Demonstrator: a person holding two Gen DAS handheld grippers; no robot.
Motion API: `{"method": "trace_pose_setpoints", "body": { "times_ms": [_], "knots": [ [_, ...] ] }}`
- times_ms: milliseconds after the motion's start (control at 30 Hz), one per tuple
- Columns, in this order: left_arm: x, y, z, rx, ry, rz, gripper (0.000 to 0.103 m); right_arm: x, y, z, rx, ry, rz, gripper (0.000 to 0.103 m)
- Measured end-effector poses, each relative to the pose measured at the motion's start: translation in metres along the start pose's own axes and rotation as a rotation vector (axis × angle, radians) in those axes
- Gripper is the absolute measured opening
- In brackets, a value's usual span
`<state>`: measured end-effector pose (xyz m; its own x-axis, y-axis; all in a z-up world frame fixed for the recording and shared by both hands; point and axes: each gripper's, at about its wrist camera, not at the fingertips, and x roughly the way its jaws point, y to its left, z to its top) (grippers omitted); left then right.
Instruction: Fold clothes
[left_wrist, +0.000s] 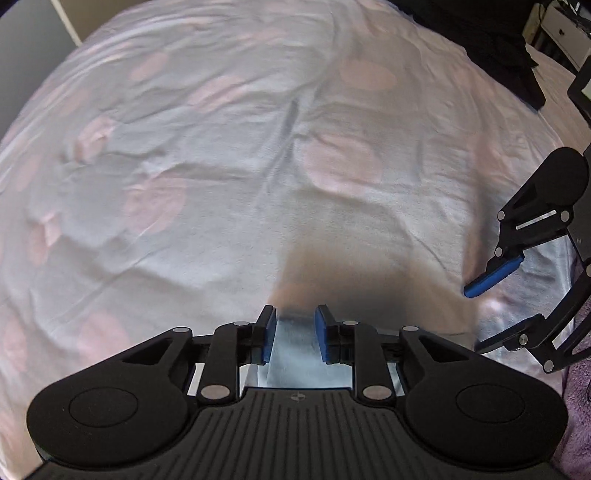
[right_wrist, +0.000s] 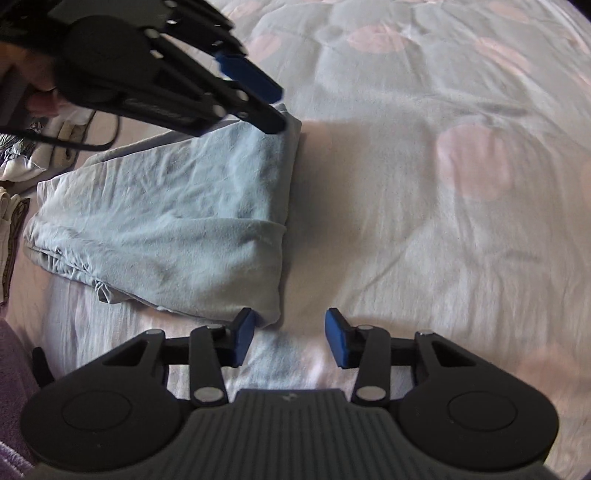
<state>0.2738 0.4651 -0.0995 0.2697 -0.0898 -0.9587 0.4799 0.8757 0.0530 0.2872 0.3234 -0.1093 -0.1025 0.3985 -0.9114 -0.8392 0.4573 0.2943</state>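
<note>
A light blue garment (right_wrist: 166, 221), folded into a thick flat wedge, lies on the bed at the left of the right wrist view. My left gripper (right_wrist: 279, 110) hovers over its far right corner, jaws a little apart, not pinching the cloth. In the left wrist view the same pale blue cloth (left_wrist: 295, 362) shows beneath the gap of the left gripper (left_wrist: 295, 314). My right gripper (right_wrist: 290, 317) is open above the sheet, its left pad (right_wrist: 243, 332) just beside the garment's near corner, nothing between the pads. The right gripper (left_wrist: 474, 319) also appears at the right edge of the left wrist view.
The bed sheet (right_wrist: 443, 221) is pale with large pink spots and many creases. A pile of other clothes (right_wrist: 22, 155) and a black cable (right_wrist: 74, 144) lie at the left. A purple fleecy blanket (right_wrist: 14, 369) borders the near left. Dark clothing (left_wrist: 498, 37) and white drawers (left_wrist: 565, 33) sit beyond the bed.
</note>
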Motion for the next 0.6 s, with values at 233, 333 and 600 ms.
{"method": "trace_pose_setpoints", "body": {
  "times_ms": [233,333,600],
  "knots": [
    [0.022,0.004,0.004,0.006,0.083,-0.009,0.008,0.009,-0.001,0.009,-0.009,0.022,0.042,0.033],
    [0.019,0.001,0.004,0.002,0.075,0.005,0.0,0.012,0.002,0.008,0.001,0.018,0.069,0.013],
    [-0.004,0.003,0.008,-0.029,-0.011,0.127,0.0,0.001,0.009,-0.001,-0.035,0.002,0.068,0.006]
  ]
}}
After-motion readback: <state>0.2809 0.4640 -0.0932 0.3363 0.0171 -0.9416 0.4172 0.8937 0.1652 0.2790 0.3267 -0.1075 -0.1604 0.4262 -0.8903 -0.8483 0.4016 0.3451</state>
